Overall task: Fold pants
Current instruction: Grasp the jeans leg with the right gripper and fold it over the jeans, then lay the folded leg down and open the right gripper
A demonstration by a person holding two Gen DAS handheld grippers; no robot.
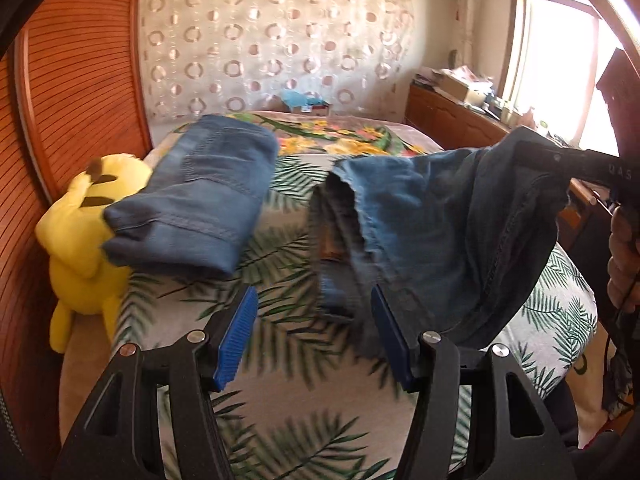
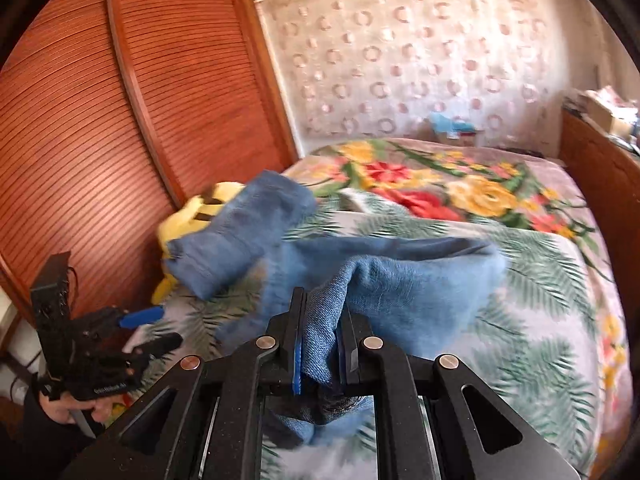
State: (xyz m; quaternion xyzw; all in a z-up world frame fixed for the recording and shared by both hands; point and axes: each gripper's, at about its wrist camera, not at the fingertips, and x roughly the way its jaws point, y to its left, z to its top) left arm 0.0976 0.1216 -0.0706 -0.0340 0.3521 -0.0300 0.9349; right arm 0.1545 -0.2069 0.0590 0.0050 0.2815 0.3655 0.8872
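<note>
While right gripper [image 2: 320, 344] pinches pants [image 2: 392, 280], left gripper [image 1: 314, 332] gapes, seemingly empty.

a yellow plush toy [image 1: 78, 236] lies at the bed's [image 1: 304, 392] edge against slatted wooden wardrobe doors [image 1: 76, 80]. a palm-leaf sheet [image 2: 532, 320] covers the near part of the bed, a floral blanket [image 2: 448, 184] the far part. a ring-patterned curtain [image 1: 272, 36] hangs behind, beside a cluttered wooden cabinet [image 1: 452, 112] and a bright window [image 1: 556, 64].
</note>
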